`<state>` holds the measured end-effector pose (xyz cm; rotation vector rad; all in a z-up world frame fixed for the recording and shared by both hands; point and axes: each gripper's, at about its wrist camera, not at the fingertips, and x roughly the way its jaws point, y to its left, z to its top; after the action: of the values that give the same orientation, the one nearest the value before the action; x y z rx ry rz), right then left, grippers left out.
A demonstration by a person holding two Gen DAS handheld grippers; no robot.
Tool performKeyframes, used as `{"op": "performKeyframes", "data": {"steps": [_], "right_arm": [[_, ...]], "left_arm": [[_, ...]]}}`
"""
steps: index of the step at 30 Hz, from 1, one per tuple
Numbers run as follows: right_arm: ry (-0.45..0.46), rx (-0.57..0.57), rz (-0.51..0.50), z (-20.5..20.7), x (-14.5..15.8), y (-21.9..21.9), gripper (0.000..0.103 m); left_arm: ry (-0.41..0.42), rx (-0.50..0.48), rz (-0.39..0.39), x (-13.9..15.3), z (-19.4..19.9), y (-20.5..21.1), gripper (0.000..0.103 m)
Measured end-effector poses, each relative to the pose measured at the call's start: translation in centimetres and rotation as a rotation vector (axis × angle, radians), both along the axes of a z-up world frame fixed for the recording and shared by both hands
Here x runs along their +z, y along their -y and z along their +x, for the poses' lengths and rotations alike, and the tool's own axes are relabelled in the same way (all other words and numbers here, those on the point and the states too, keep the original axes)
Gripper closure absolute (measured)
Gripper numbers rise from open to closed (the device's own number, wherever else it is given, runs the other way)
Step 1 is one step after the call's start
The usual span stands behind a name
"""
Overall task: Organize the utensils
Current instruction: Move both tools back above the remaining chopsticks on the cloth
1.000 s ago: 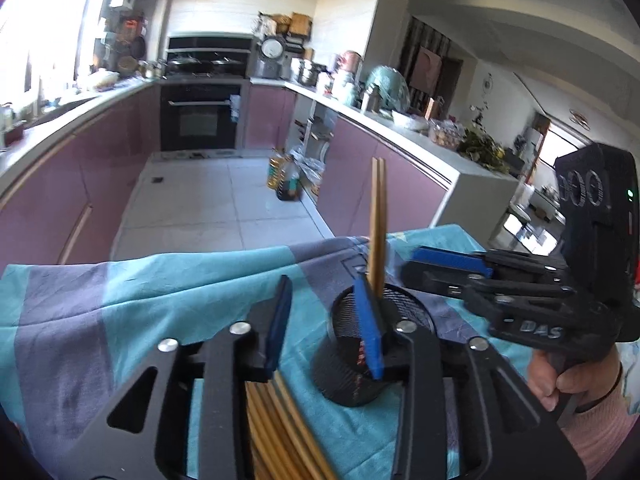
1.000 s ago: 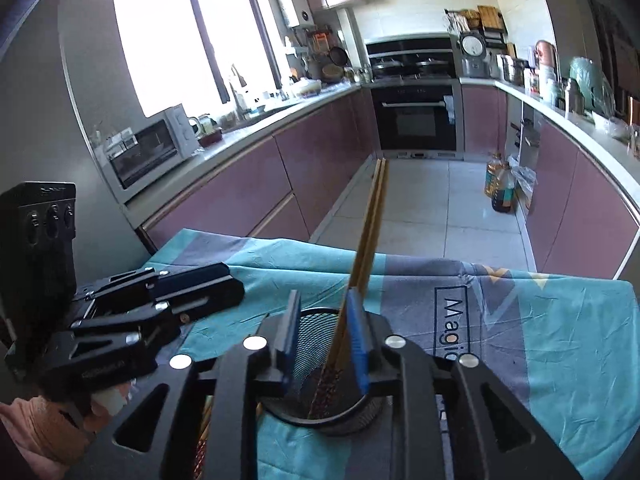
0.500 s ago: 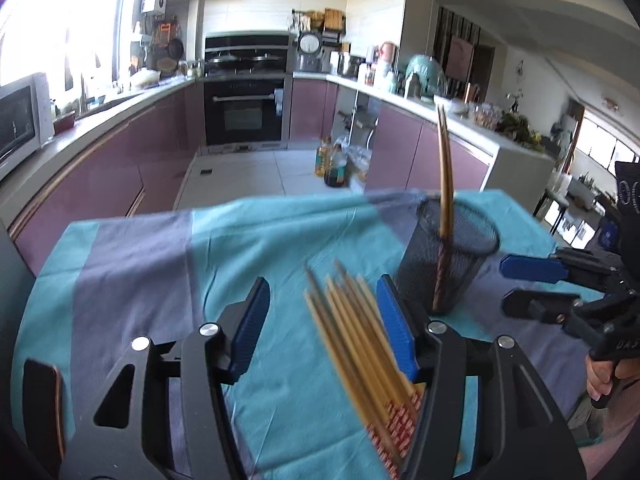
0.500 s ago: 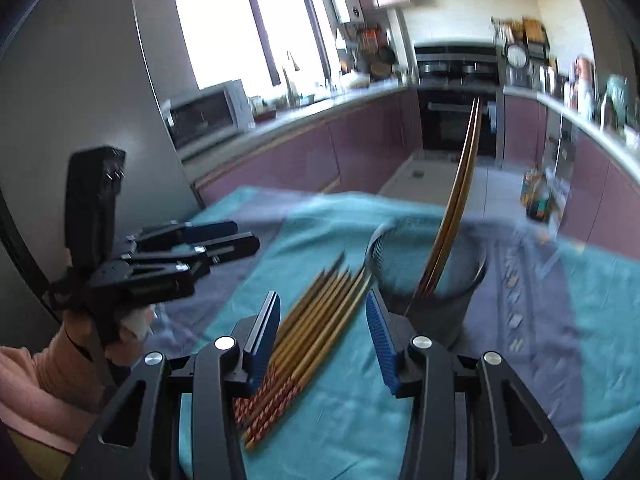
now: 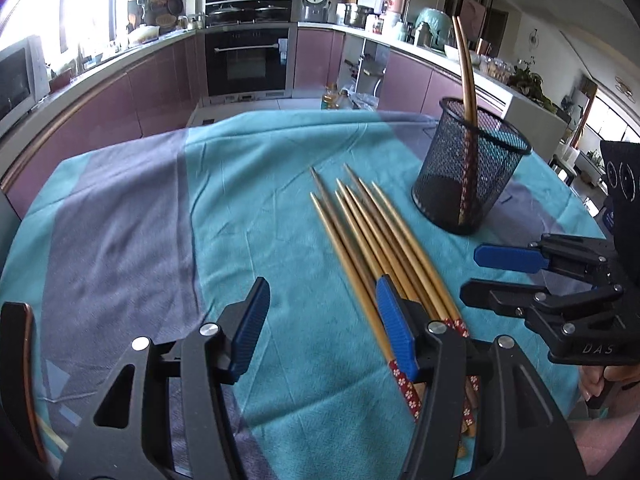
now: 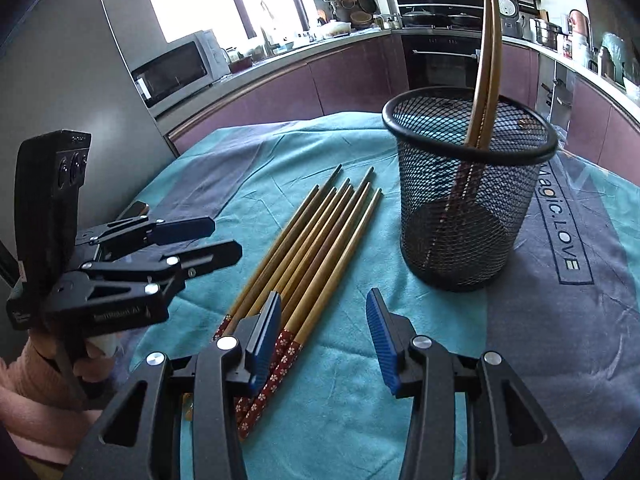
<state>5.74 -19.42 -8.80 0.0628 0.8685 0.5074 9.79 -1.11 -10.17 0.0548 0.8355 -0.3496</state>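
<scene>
Several loose bamboo chopsticks (image 5: 372, 236) (image 6: 316, 240) with red patterned ends lie side by side on the cloth. Right of them stands a black mesh cup (image 5: 472, 172) (image 6: 468, 200) with two chopsticks (image 5: 466, 76) (image 6: 486, 64) leaning upright in it. My left gripper (image 5: 322, 292) (image 6: 224, 238) is open, its right finger over the near part of the bundle. My right gripper (image 6: 324, 300) (image 5: 474, 274) is open too, its left finger above the red ends. Neither has anything between its pads.
A teal and grey cloth (image 5: 140, 220) with printed lettering (image 6: 560, 216) covers the table. A dark flat object (image 6: 136, 209) lies at its left edge behind the left gripper. Purple kitchen counters, an oven and a microwave (image 6: 176, 68) stand beyond the table.
Both grippers have drawn back and down from the mesh cup to the near ends of the loose chopsticks. Their jaws stand wider, and the pair in the cup is no longer between the right fingers.
</scene>
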Motion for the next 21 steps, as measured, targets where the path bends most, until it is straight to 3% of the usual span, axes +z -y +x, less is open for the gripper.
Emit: {"op": "performKeyframes", "data": {"steps": [21], "right_arm": [[-0.020, -0.034, -0.069, 0.4, -1.7, -1.1, 0.065]], "left_arm": [[-0.060, -0.023, 0.020, -1.0, 1.2, 1.4, 0.048]]}}
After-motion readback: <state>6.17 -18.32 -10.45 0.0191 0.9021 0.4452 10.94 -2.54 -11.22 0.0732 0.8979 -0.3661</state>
